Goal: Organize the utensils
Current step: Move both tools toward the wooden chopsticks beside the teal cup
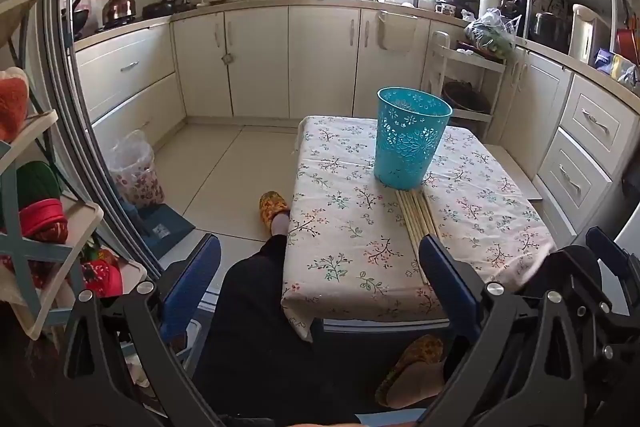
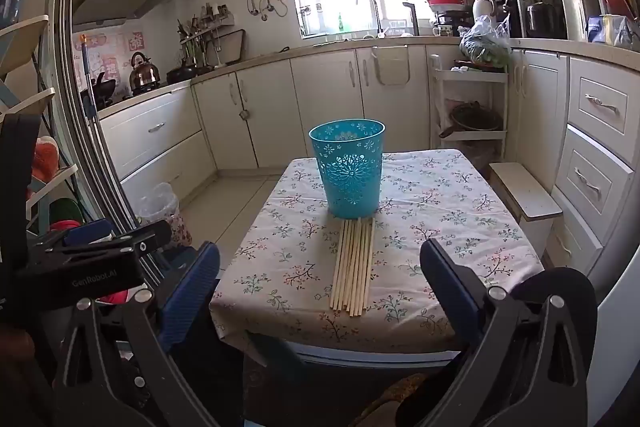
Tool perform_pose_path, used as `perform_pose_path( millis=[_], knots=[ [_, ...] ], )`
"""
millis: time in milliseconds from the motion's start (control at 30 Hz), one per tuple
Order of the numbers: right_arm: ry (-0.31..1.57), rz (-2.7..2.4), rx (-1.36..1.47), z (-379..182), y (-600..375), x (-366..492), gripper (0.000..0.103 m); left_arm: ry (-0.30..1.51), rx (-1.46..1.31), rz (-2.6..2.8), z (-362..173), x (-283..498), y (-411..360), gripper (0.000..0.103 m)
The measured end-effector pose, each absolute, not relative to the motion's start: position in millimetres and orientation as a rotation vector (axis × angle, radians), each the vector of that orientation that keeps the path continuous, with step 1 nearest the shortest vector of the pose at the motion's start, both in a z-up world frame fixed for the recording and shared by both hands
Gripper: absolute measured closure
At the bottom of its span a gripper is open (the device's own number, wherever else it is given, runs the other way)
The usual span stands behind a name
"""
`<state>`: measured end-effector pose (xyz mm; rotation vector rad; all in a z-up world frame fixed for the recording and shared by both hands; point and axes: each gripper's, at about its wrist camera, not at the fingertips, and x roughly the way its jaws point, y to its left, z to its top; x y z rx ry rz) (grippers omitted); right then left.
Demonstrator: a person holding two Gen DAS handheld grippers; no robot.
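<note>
Both wrist views look down-forward from the table's near edge – the left apparently further left.

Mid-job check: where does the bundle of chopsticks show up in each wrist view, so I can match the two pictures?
Left wrist view: the chopsticks lie right of centre, low on the table, their near ends hidden behind the left gripper's right finger.
Right wrist view: the chopsticks lie near the centre, fully visible, running from the table's near edge up toward the bin.
Shared landmark: the blue perforated bin stands upright just beyond their far ends.
</note>
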<state>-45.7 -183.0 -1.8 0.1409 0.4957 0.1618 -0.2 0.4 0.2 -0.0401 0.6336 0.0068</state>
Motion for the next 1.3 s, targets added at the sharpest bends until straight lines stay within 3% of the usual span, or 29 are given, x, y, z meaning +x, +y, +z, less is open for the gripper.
perform_pose_path(
  millis=[1300],
  knots=[
    [0.475, 0.164, 0.138, 0.0, -181.6, -52.0, 0.007, 0.628, 0.004, -0.057, 5.6, -12.4, -14.7, 0.008]
  ],
)
